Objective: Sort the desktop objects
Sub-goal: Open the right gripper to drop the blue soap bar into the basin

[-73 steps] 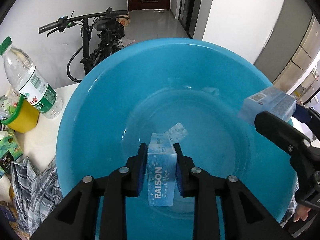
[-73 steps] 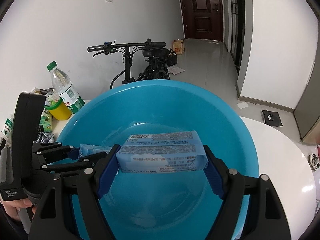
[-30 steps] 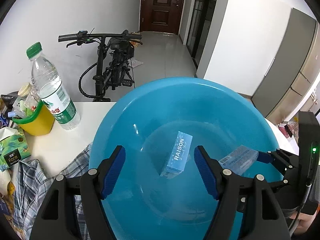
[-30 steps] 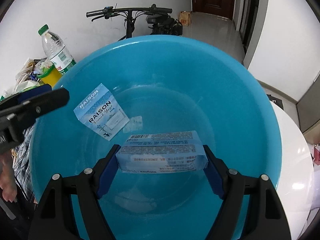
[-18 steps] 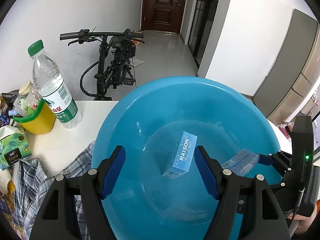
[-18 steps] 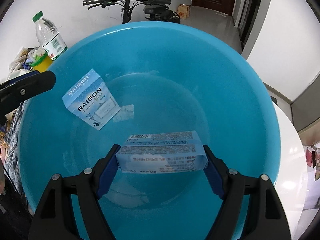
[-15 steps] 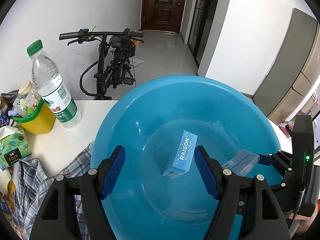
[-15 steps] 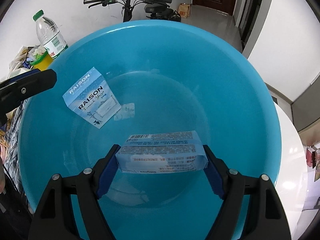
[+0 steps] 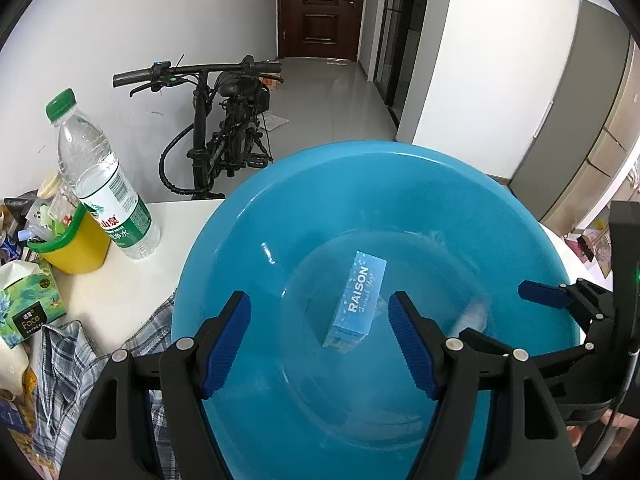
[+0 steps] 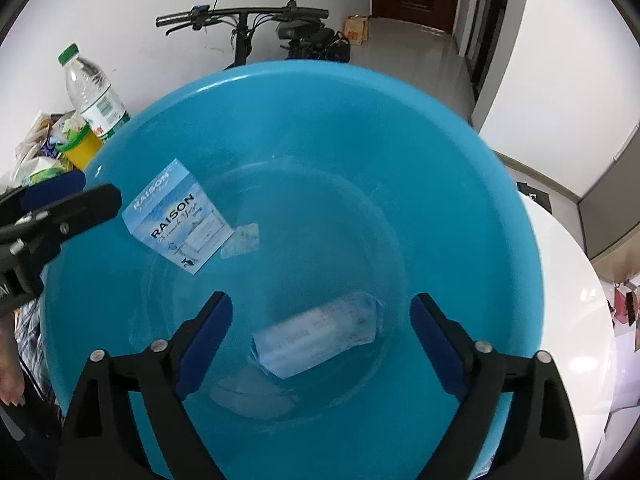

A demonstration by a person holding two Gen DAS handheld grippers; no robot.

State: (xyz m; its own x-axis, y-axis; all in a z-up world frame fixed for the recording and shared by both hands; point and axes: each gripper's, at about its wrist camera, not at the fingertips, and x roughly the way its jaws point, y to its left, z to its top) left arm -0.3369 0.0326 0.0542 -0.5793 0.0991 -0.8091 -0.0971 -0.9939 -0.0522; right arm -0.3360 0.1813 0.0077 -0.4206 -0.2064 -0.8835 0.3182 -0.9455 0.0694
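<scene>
Blue basin (image 10: 500, 200): RAISON box (image 10: 180, 220) at 10 o'clock, wrapped pack (image 10: 320, 332) blurred near 6 o'clock. Left gripper (image 9: 320, 340) and right gripper (image 10: 320, 340) both wide open, empty. Risk: the pack may skid or tumble against the curved basin wall.

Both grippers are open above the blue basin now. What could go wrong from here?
1. The pack is blurred, probably still falling; it may bounce or slide inside the basin.
2. The left gripper and right gripper hang close together, so they may collide when leaving.
</scene>
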